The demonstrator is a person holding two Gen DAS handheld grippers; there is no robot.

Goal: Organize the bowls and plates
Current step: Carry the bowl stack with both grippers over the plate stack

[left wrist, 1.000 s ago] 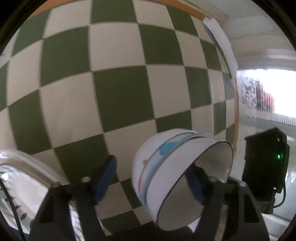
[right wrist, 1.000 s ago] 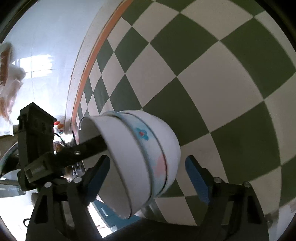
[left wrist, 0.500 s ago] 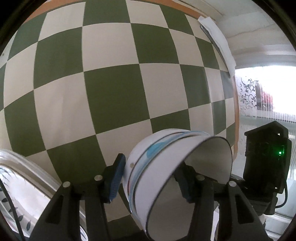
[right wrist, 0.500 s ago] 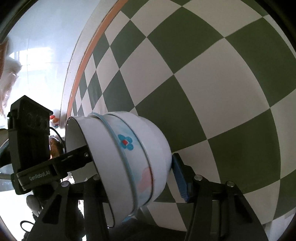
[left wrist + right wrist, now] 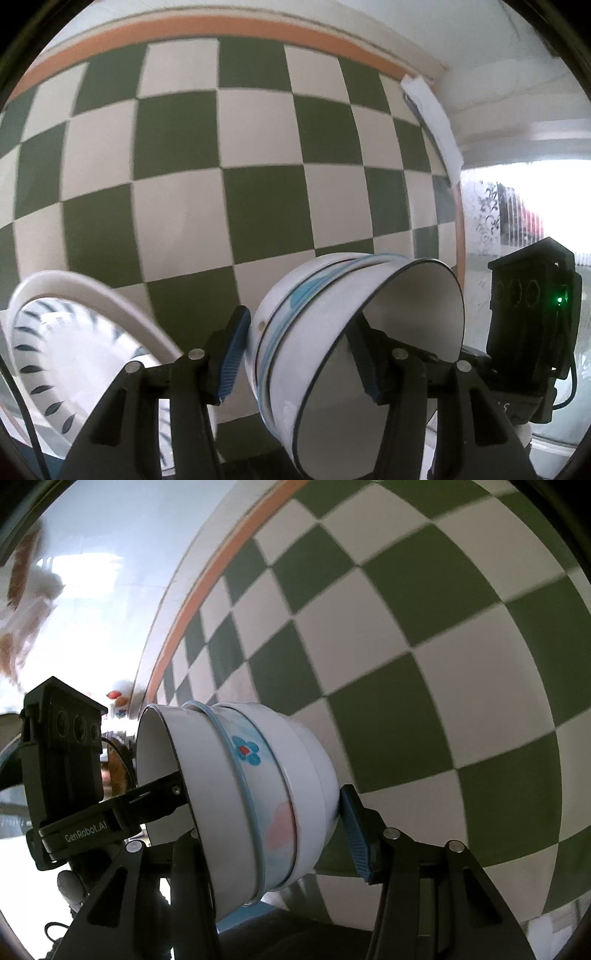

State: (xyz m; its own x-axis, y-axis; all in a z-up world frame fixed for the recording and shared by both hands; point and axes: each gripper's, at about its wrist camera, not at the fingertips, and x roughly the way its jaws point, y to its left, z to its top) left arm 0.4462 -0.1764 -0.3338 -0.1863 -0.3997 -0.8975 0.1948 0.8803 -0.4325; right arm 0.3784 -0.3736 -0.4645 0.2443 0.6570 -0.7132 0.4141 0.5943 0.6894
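Observation:
A stack of nested white bowls (image 5: 332, 350), one with a blue band and a blue flower, is held on its side in mid-air. My left gripper (image 5: 301, 354) is shut on its wall, one blue pad outside and one inside. My right gripper (image 5: 269, 823) is shut on the same stack (image 5: 258, 797) from the other side. The left gripper's finger reaches into the bowl mouth in the right wrist view. A white plate (image 5: 77, 339) with dark leaf marks stands tilted at the lower left of the left wrist view.
A green and white checkered wall (image 5: 221, 166) with an orange border fills both views close ahead. A bright window (image 5: 524, 206) lies to the right of the left gripper. The other gripper's black camera block (image 5: 528, 306) sits beside the bowls.
Both grippers closed from open onto the bowl stack. The views tilted, showing more of the orange border, and the leaf-marked plate came further into the left wrist view.

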